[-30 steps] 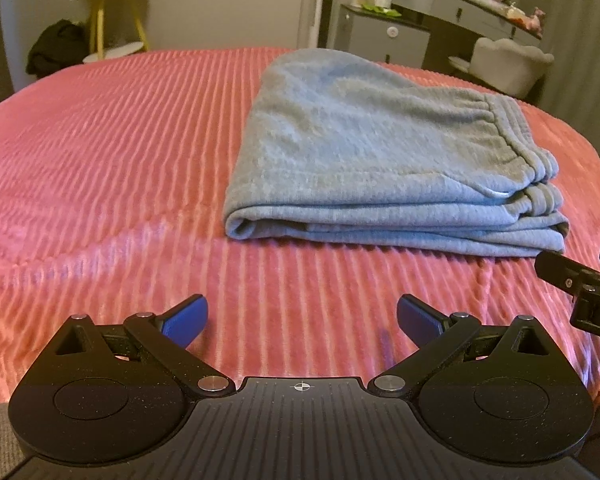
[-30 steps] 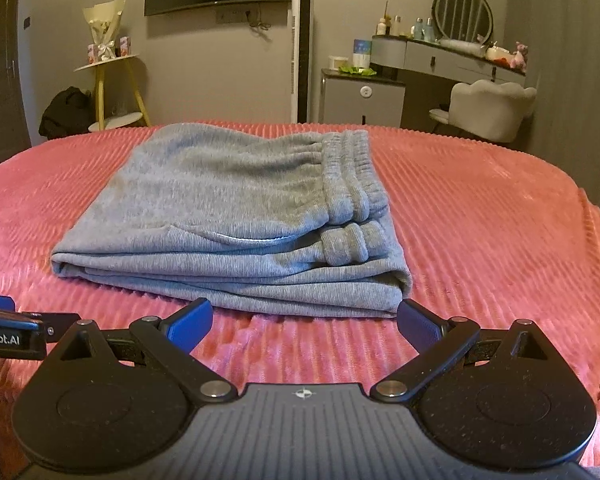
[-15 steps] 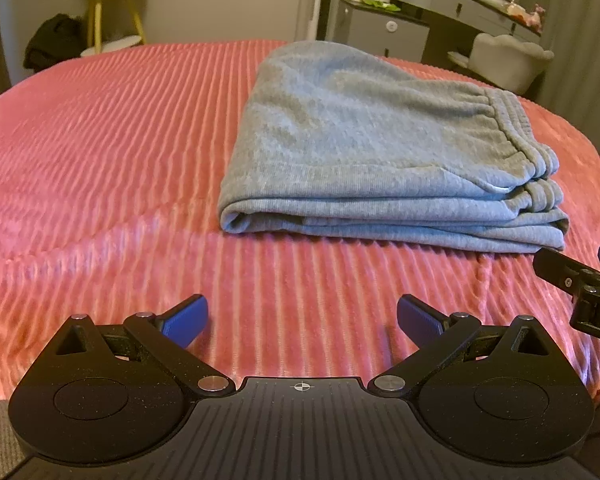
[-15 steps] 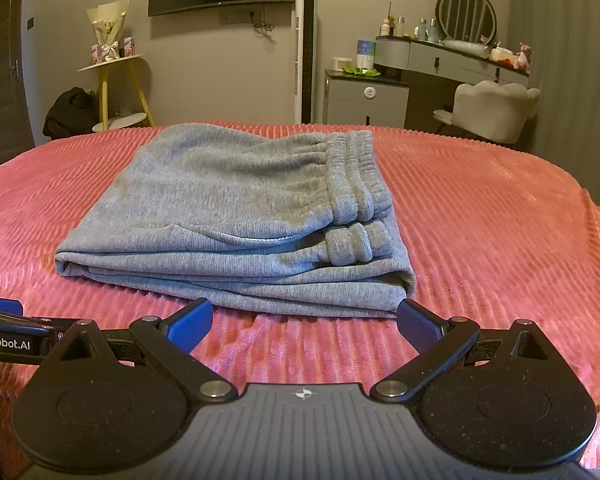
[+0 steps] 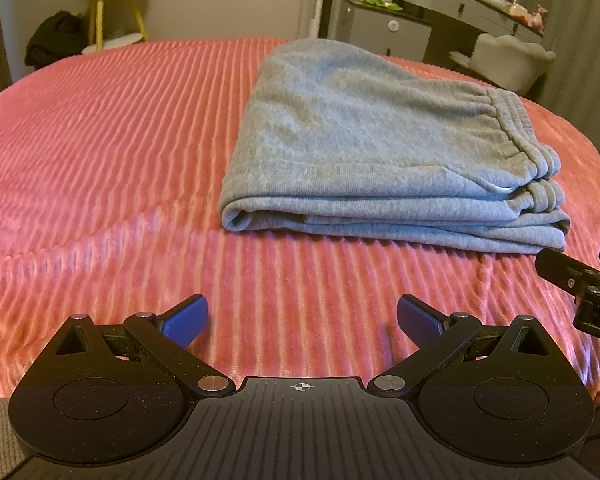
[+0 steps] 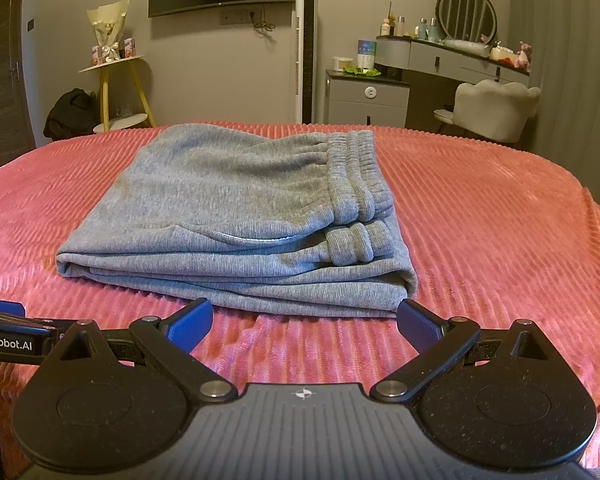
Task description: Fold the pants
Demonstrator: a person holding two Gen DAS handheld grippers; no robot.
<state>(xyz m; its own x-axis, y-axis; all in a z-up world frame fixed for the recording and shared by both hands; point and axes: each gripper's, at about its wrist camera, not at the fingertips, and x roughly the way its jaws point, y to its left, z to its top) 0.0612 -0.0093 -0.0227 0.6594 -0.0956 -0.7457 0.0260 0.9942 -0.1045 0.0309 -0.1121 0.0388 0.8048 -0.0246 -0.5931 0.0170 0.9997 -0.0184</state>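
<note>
On the bed [image 5: 100, 152], at our twelve o'clock, the pants [image 6: 236, 216] lie folded into a thick grey stack on the ribbed pink cover, well short of the far edge. We hold the left hand-held gripper [image 5: 302, 318] low over the cover with its jaws spread wide and nothing between them; from it the pants [image 5: 372, 152] sit toward one o'clock, a strip of bare cover between. The right hand-held gripper [image 6: 304, 318] is likewise wide open and empty, and from it the stack lies dead ahead, its near edge just beyond the blue fingertips [image 6: 190, 320], so we judge the right hand the nearer of the two. The stack's long axis runs from nine to three o'clock across our front, with the ribbed waistband [image 6: 356, 184] at the three o'clock end and the rounded fold at the nine o'clock end. The layers look even and squared, so we judge the folding done or all but done; any further fold would carry one end over the other along that axis. No containers are in play.
</note>
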